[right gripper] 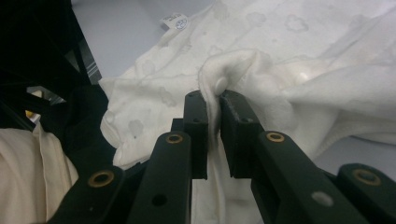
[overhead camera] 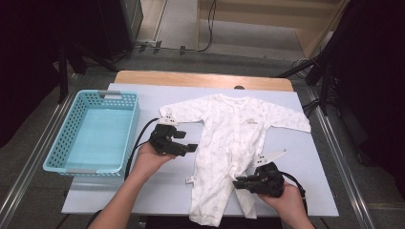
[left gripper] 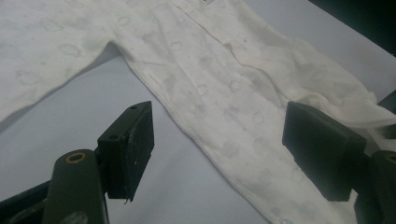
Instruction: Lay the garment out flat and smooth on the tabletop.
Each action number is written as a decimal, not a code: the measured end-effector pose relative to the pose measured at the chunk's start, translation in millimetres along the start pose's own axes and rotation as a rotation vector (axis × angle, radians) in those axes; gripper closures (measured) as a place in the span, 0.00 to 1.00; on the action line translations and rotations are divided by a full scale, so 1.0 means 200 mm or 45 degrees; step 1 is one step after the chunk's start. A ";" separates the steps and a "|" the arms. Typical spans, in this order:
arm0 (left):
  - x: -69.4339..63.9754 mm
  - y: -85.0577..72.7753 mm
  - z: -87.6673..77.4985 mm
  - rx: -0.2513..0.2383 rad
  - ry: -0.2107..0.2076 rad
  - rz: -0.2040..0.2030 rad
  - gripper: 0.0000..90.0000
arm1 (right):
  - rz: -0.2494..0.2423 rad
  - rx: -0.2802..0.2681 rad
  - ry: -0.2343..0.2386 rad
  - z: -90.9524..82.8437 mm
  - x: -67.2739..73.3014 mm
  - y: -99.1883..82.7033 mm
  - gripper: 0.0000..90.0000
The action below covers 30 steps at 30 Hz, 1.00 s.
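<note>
A white baby romper lies spread flat on the pale blue table cover, sleeves out and legs toward me. My left gripper rests beside the romper's left edge at waist height. In the left gripper view its jaws stand wide apart over the cloth edge, with nothing pressed between them. My right gripper is at the romper's right leg. In the right gripper view its jaws pinch a raised fold of the white fabric near a snap button.
A turquoise plastic basket stands at the table's left, with nothing inside. A small care label sticks out from the romper's left leg. Dark stands and cables surround the table. A wooden edge runs along the far side.
</note>
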<state>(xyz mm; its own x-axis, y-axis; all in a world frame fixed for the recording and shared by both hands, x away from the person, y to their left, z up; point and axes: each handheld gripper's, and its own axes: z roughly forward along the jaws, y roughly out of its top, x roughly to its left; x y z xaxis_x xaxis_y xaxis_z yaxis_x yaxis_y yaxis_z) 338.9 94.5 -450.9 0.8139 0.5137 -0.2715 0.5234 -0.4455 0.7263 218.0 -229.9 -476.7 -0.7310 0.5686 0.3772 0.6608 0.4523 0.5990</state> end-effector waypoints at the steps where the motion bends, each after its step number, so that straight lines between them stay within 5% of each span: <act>1: 0.00 0.00 0.00 0.001 -0.001 0.001 0.28 | -0.001 0.003 0.000 0.01 0.00 0.00 0.87; 11: 0.00 0.00 0.00 0.003 -0.001 0.004 0.28 | -0.041 -0.038 0.002 0.00 0.00 -0.01 0.57; 21: 0.00 0.00 0.00 0.005 -0.001 0.003 0.28 | 0.026 -0.128 -0.079 -0.15 -0.07 -0.08 0.54; 30: 0.00 0.00 0.00 0.007 -0.002 0.005 0.28 | 0.103 -0.126 -0.202 -0.17 -0.20 -0.13 0.56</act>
<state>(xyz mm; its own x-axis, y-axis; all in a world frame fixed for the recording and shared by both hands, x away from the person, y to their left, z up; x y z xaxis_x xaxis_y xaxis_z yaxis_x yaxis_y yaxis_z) 339.1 94.5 -452.2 0.8161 0.5110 -0.2698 0.5220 -0.4516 0.7236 223.3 -287.3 -483.6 -0.6349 0.7051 0.3157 0.6910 0.3355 0.6403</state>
